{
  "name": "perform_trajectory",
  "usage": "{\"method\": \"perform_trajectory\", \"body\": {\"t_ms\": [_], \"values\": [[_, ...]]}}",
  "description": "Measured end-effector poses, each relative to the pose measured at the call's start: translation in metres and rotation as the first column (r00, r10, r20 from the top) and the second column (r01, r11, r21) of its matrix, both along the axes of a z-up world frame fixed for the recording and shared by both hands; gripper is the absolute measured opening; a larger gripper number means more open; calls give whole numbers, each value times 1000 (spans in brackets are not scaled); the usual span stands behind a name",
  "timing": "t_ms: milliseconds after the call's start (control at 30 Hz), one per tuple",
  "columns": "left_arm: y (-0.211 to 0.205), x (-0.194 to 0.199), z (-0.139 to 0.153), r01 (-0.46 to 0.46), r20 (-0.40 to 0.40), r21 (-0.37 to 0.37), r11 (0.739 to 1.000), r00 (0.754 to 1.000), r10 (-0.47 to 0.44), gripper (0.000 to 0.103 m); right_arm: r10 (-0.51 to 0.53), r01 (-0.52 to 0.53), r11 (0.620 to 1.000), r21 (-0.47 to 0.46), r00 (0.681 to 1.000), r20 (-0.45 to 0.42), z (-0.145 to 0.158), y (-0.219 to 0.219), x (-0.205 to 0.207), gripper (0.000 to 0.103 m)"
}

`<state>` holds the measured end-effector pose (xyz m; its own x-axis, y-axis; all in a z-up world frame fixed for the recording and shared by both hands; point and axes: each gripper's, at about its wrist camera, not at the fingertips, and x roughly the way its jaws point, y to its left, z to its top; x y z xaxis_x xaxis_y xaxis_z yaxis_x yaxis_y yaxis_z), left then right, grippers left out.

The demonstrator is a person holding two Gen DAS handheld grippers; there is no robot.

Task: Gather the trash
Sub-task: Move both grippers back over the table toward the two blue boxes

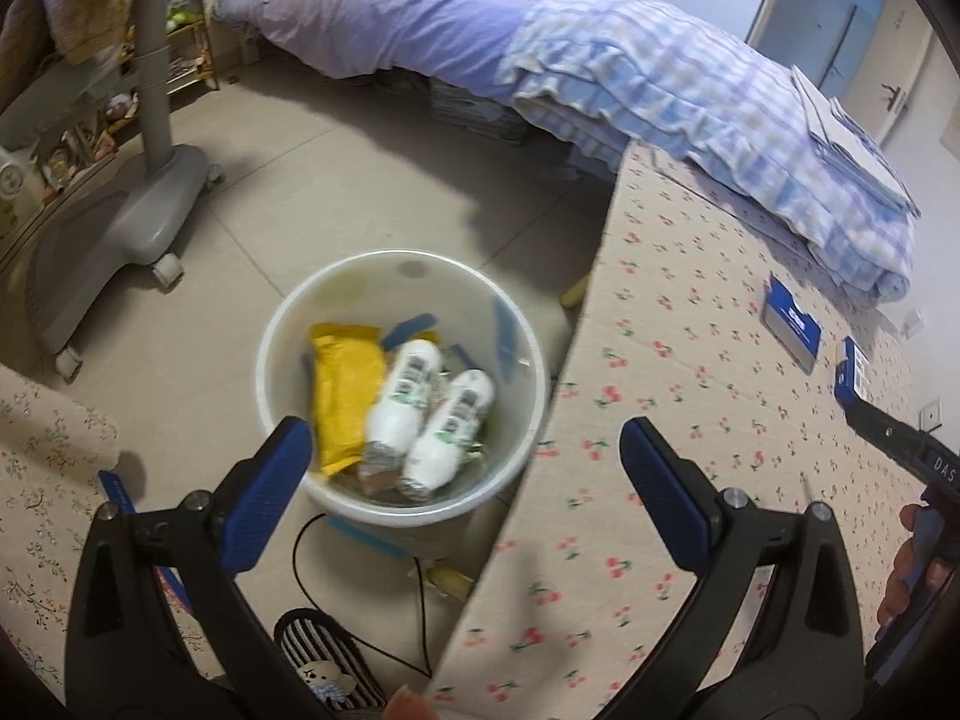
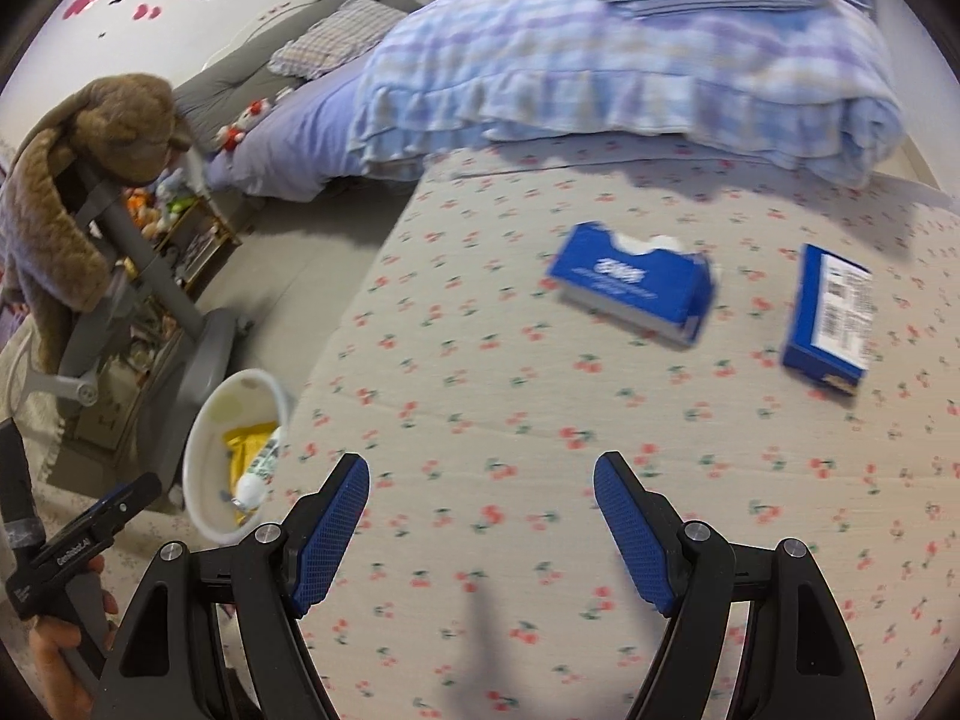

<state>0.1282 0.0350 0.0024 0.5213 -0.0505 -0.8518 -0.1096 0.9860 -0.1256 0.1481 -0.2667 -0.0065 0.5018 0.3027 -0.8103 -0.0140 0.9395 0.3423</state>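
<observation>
A white bin [image 1: 273,336] stands on the floor beside the cherry-print bed [image 1: 690,420]. It holds a yellow packet [image 1: 345,387] and two white bottles [image 1: 414,396]. My left gripper [image 1: 465,480] hangs above the bin's near rim, open, with nothing between its blue pads. My right gripper [image 2: 480,531] is over the cherry-print bed [image 2: 480,372], open and empty. Ahead of it lie a blue tissue box [image 2: 633,279] and a second blue box [image 2: 831,321]. In the right wrist view the bin [image 2: 201,462] sits at the bed's left edge.
A grey chair base on castors [image 1: 138,210] stands left of the bin. A folded blue checked quilt [image 2: 600,72] lies at the far end of the bed. A black cord and a striped slipper [image 1: 324,666] are on the floor under the left gripper.
</observation>
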Motion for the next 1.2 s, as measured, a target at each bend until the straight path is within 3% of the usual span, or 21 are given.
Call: {"method": "perform_trajectory", "body": {"t_ms": [567, 967, 1200], "values": [[-96, 26, -4, 157, 2, 37, 987, 988, -157, 102, -172, 172, 985, -17, 985, 1, 5, -102, 5, 79], [-130, 46, -11, 205, -8, 55, 977, 979, -205, 102, -326, 324, 944, -54, 945, -26, -9, -180, 16, 79], [-145, 57, -12, 223, -9, 49, 973, 975, -223, 102, -368, 367, 930, -26, 928, -66, -24, -198, 25, 79]]}}
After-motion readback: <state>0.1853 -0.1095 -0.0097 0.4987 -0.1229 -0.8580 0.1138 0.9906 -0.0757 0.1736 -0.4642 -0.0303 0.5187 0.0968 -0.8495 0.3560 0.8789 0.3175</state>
